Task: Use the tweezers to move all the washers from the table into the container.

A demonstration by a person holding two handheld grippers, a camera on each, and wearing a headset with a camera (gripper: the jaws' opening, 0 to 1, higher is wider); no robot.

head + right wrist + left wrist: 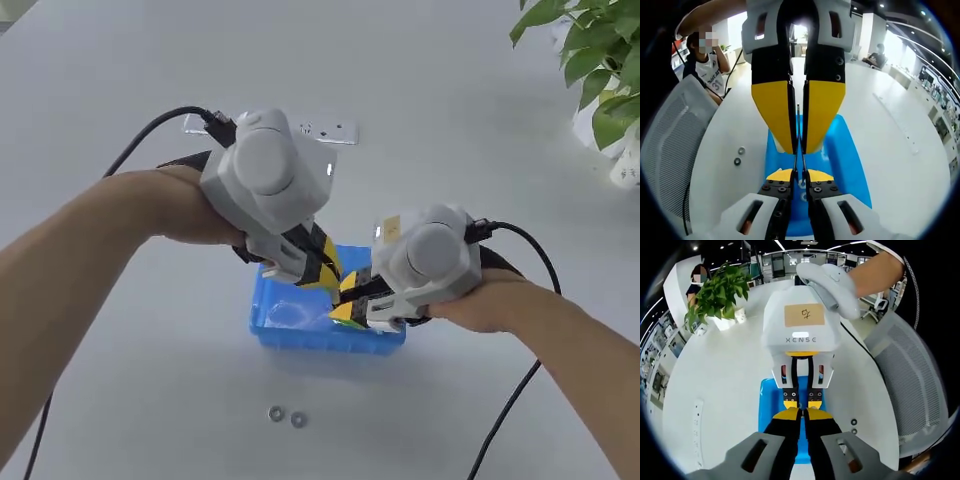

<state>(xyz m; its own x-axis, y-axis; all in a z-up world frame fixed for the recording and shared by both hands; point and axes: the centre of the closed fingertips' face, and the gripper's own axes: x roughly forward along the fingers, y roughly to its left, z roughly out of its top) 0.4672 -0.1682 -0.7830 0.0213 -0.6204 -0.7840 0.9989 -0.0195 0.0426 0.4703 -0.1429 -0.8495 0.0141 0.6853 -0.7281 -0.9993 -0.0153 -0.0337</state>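
White counter [120, 90] is carrying a blue container [320, 337] at centre, with a power strip [320, 130] and a plant [590, 60] sitting farther back. Two washers [276, 413] are lying flat and side by side on the bare counter, near the container's front wall and outside it. Something pale is showing inside the container in the head view; what it is cannot be told.

Left hand-held gripper [801, 414] and right hand-held gripper [800, 176] are meeting tip to tip above the container. Both pairs of jaws are drawn in to a narrow slit. In the right gripper view a thin dark strip is running through both slits. I am reading it as the tweezers [798, 125] seen edge-on, with each hand-held gripper pinching it. Which one is bearing the load cannot be told.

Handling, as judgement:
- The washers are looking like small flat metal rings, so probably light, stiff and slippery on this smooth counter.
- Lying flat, they are offering little edge to catch. One tweezer tip through the hole and the other over the outer rim should be the surest hold.
- Too hard a squeeze is likely to flick a washer away.
- The tweezers are thin and springy and may twist between the pads. Gripping at mid-length, flat faces against the pads, should be letting a squeeze close the tips.
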